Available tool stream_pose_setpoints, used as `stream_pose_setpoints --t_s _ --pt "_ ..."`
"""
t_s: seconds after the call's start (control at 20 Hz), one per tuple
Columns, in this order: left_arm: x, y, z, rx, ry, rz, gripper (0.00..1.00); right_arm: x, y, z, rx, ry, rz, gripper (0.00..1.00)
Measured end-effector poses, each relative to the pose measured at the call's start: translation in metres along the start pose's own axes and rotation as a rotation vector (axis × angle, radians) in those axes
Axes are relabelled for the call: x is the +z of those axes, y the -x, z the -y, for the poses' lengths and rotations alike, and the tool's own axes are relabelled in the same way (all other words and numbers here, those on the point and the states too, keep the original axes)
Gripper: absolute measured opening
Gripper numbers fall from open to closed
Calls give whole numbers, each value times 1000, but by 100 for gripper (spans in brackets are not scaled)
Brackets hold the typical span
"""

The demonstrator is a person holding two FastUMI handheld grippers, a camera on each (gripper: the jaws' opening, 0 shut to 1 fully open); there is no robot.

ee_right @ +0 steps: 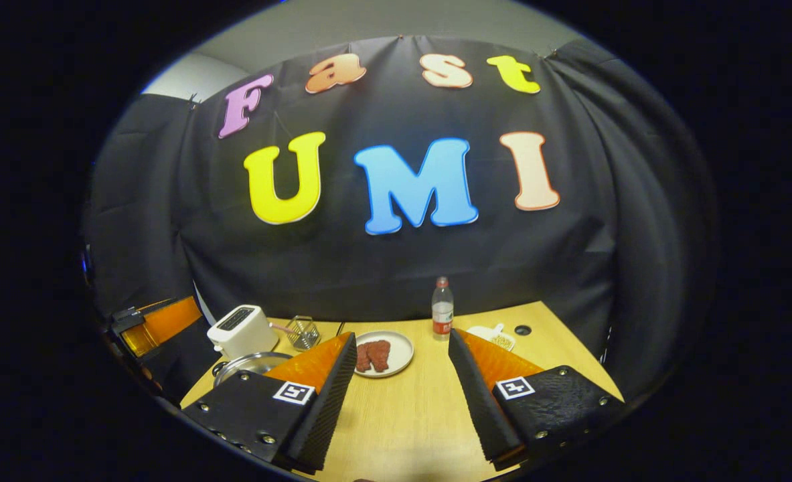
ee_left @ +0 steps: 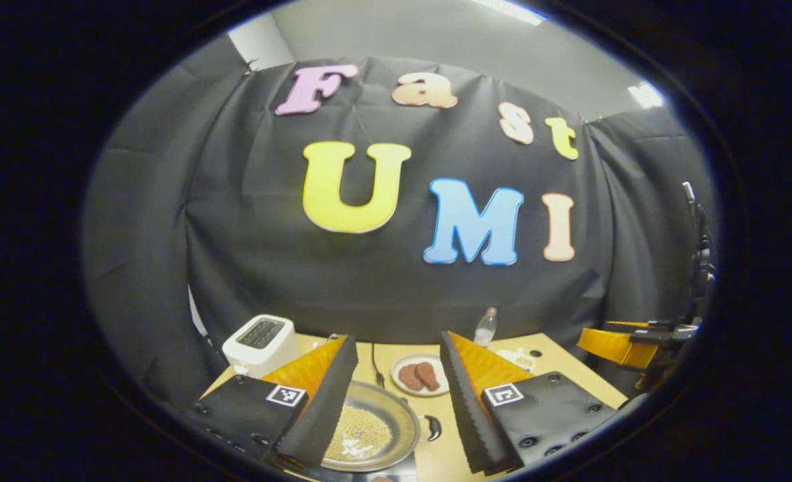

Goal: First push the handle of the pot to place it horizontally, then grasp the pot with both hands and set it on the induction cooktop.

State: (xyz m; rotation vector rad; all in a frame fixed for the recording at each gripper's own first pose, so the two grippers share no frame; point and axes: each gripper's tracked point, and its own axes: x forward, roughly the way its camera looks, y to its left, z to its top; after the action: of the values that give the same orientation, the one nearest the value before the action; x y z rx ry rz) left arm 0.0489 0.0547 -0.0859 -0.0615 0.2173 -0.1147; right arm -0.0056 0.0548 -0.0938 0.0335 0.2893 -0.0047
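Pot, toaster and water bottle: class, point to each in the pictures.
pot (ee_left: 369, 428): left gripper view, on the grain-covered inside.
toaster (ee_right: 242, 330): right gripper view, on its white side wall.
water bottle (ee_right: 442, 311): right gripper view, on its labelled middle.

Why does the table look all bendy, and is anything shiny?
Left gripper view: the fisheye lens curves the table, and the pot glints under ceiling lights. Right gripper view: the same curving, the table evenly lit with soft shadows.
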Motion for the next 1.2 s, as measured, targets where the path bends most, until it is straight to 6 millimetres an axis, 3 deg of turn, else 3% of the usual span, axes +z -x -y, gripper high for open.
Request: stream_pose_setpoints --t_s 0.15,0.3,0.35,0.55,0.6,0.65,0.8,1.2 --pt "34 14 34 14 -48 102 80 26 12 25 -22 -15 45 83" --pt "37 19 67 -19 -41 139 86 44 20 44 -28 -11 72 88" --pt "33 14 75 -27 -35 132 90 40 18 52 -36 -4 63 100" --pt "34 22 89 -11 -35 105 98 40 22 63 -3 -31 53 100" --pt "37 23 91 -3 -41 109 95 40 22 66 1 -32 55 100" --pt "37 24 93 -2 -46 105 100 38 22 70 0 -29 50 100" --pt "36 29 101 -31 -58 99 98 43 29 75 -24 -40 67 100" --pt "39 42 99 -96 -34 99 95 44 52 59 -55 -22 87 100"
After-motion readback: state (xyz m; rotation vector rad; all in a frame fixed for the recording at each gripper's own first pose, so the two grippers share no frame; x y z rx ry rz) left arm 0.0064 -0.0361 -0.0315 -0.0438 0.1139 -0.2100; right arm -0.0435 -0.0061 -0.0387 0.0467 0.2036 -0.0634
